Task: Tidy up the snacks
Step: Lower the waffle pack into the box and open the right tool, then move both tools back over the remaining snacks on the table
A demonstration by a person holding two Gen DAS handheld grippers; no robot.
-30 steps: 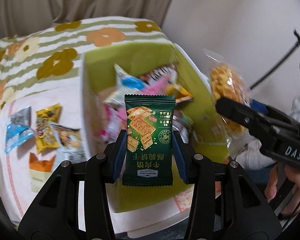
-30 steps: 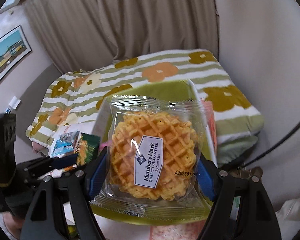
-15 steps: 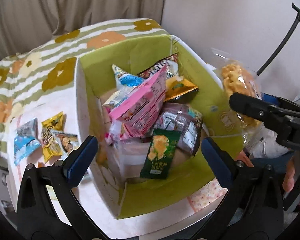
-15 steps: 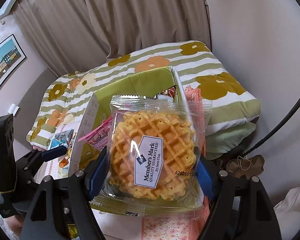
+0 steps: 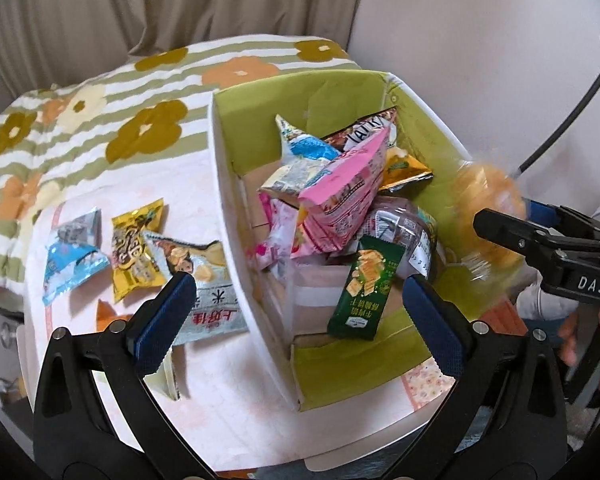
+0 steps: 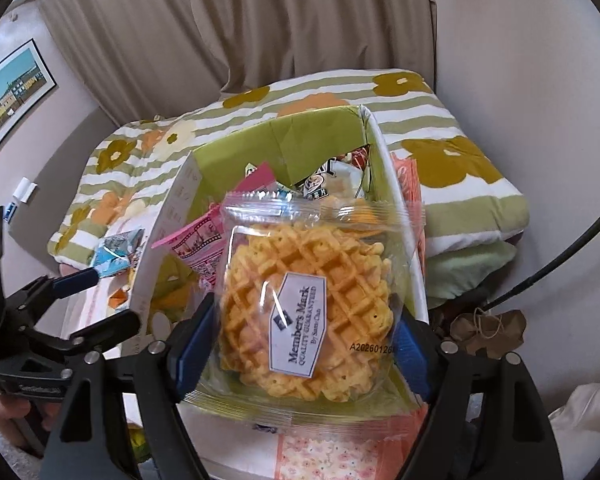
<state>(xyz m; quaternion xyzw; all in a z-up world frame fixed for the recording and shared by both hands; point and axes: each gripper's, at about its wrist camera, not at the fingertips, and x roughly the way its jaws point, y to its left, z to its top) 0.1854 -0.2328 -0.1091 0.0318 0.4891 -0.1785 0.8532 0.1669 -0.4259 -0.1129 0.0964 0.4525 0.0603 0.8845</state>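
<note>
A green-lined cardboard box [image 5: 340,376] stands on the table, full of snack packets. A dark green cracker packet [image 5: 364,288] lies in its near end. My left gripper [image 5: 300,312] is open and empty above the box's near left wall. My right gripper [image 6: 300,348] is shut on a clear-wrapped waffle [image 6: 308,312] and holds it over the box's near right side; the waffle also shows blurred in the left wrist view [image 5: 488,220]. The box shows behind the waffle in the right wrist view [image 6: 300,140].
Several loose packets lie on the pink cloth left of the box: a blue one [image 5: 72,252], a yellow one [image 5: 136,248] and a white chip packet [image 5: 204,292]. A flowered striped blanket [image 5: 100,120] lies behind. A wall and curtain are close.
My left gripper opened and dropped the green cracker packet into the box, then drew back. My right gripper brought the waffle closer over the box.
</note>
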